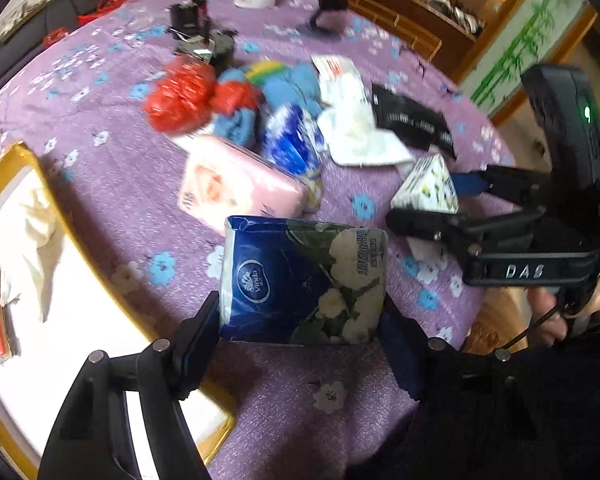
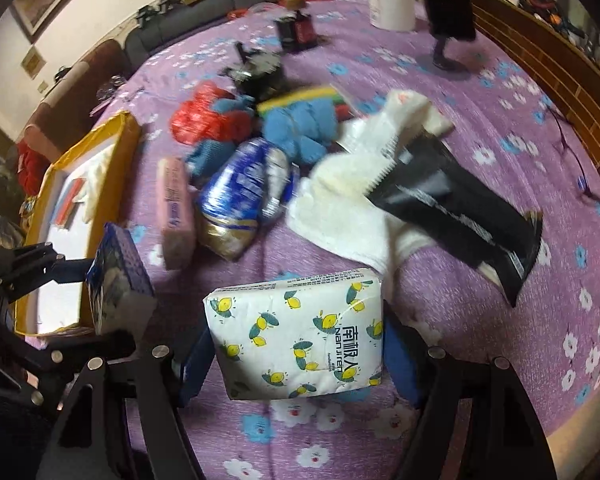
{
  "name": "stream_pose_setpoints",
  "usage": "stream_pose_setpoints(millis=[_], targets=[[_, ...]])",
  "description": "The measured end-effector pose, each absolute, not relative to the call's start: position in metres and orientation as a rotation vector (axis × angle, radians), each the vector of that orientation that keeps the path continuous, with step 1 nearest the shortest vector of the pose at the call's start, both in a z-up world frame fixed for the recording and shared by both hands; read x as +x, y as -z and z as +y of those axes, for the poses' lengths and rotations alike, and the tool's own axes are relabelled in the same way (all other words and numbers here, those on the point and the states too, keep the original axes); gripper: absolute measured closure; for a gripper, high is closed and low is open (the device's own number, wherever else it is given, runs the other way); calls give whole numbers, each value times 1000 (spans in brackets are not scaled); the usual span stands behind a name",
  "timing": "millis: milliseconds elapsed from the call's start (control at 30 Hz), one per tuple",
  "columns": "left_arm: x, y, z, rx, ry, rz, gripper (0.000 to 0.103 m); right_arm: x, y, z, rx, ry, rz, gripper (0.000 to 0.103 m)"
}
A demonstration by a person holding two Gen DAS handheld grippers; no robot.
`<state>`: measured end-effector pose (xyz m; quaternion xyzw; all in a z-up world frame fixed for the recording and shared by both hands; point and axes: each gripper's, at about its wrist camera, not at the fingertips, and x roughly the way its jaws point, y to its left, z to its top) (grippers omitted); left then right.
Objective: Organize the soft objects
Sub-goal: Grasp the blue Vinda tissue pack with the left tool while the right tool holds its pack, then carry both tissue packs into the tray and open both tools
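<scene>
The left claw [image 1: 300, 344] gripped the blue tissue pack [image 1: 302, 280] above the table [image 1: 120, 184], beside the gold-rimmed box [image 1: 16, 156]. The right claw [image 2: 300, 352] gripped the lemon-print tissue pack [image 2: 296, 332] near the pile's white towel [image 2: 340, 192].

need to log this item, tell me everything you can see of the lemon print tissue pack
The lemon print tissue pack is a soft rectangular block in white plastic wrap dotted with yellow lemons and green leaves, with dark "nanjiren" lettering and small print along one edge. The wrap looks slightly crinkled and sealed. The right gripper is shut on its two short sides, holding it above the purple floral tablecloth.
</scene>
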<state>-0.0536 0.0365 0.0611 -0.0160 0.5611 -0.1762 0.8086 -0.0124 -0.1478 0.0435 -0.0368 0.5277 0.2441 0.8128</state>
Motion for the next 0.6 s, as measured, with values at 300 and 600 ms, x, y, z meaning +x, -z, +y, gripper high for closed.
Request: stream_pose_setpoints(millis=[300,600], targets=[[-72,-89,74,-135,289,1106,30,-23,-72,-97,-147,-650,1062,24],[-101,-97,132,-245,165,1046,30,-33,-92,-35,-231,-780,1022,24]])
